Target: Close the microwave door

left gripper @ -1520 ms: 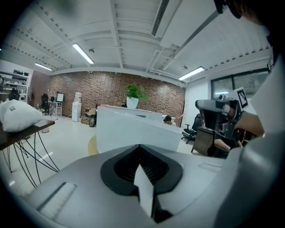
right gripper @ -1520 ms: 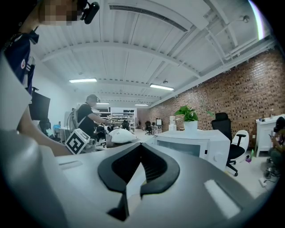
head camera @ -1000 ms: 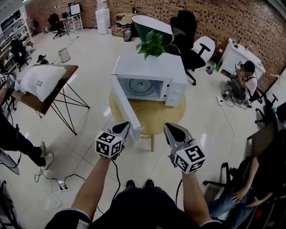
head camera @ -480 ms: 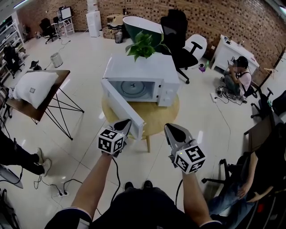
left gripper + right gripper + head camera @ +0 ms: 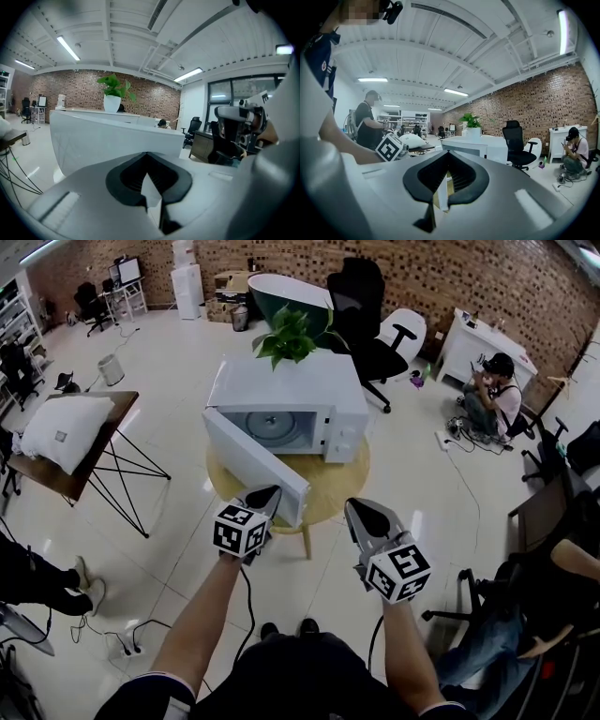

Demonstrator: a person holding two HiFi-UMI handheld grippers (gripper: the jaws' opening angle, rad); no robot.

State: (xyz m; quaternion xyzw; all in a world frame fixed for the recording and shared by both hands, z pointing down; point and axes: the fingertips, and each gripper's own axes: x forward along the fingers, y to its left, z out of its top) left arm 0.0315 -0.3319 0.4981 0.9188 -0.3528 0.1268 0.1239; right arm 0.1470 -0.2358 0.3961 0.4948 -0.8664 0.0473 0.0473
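Left claw: jaws together, nothing held. Its tip sits just beside the outer face of the microwave door, near the free end; contact unclear. Right claw: likewise closed and empty, off to the door's right, apart from it. The door stands swung wide, its long axis running from the near free edge back-left to the hinge. Left claw is nearer; the push probably goes forward-right, toward the microwave on the round worktop.

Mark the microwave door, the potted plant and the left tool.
microwave door (image 5: 255,463), head view, middle of the open door's panel.
potted plant (image 5: 292,332), head view, on its green leaves.
left tool (image 5: 269,491), head view, at the tips of its jaws.
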